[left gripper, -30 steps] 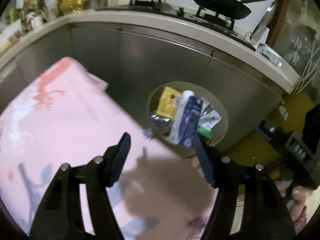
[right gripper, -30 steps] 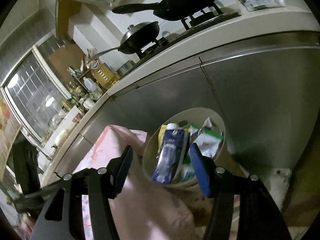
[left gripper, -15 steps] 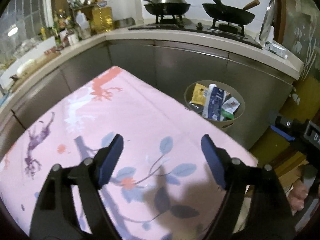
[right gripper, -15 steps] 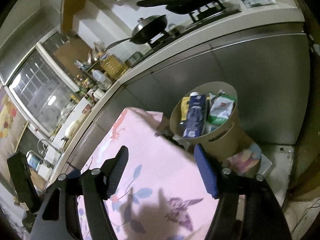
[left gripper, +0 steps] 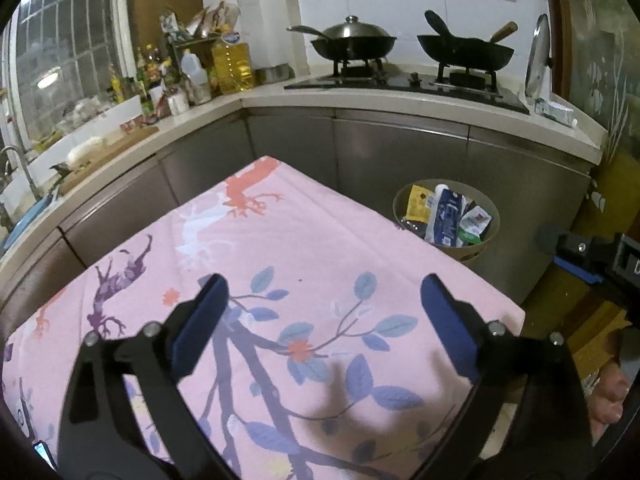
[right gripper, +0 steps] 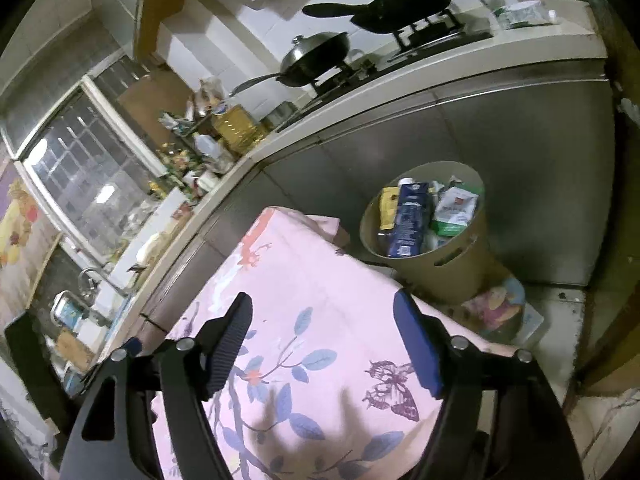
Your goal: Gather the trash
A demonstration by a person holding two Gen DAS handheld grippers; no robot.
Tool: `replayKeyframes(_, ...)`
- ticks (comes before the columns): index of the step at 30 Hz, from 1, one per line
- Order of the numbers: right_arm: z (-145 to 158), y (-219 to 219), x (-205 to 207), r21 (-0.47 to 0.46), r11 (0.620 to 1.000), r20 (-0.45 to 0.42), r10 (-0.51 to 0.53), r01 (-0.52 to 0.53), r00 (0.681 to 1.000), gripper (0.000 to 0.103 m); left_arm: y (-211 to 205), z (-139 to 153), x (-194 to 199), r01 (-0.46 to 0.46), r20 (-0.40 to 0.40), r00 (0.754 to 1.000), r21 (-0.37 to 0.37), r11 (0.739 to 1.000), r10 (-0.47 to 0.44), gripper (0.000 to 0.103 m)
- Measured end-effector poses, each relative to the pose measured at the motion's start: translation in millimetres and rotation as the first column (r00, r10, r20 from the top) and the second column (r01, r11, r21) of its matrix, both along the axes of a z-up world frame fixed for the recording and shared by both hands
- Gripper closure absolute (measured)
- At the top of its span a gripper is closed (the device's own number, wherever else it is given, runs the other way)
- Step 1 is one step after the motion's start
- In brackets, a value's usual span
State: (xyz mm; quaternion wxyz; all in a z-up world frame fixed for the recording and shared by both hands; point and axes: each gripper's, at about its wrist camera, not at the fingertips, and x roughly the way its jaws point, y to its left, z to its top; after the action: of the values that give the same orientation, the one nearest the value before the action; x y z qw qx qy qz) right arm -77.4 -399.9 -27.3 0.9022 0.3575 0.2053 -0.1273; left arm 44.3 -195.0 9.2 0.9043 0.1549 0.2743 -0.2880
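both tongs, left tongs (left gripper: 322,312) and right tongs (right gripper: 322,330), gape empty over the pink bench (left gripper: 280,248); full trash bin (right gripper: 460,272) sits right of centre.

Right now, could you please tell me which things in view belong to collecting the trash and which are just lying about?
Part of the job:
- round beige trash bin
- tall blue carton inside it
- yellow packet and white-green packet inside it
- left tool and right tool, both open, empty

Just lying about:
- pink floral tablecloth
- lidded steel wok
- black wok
- yellow oil bottle
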Motion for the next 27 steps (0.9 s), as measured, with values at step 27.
replayKeyframes(27,8.9,11.9,-9.9,-0.031,0.997,0.018,-0.066,0.066,0.998,0.019,13.0,-0.8,-2.8,-0.083,0.004,0.997,0.037,0.996,0.083,0.006)
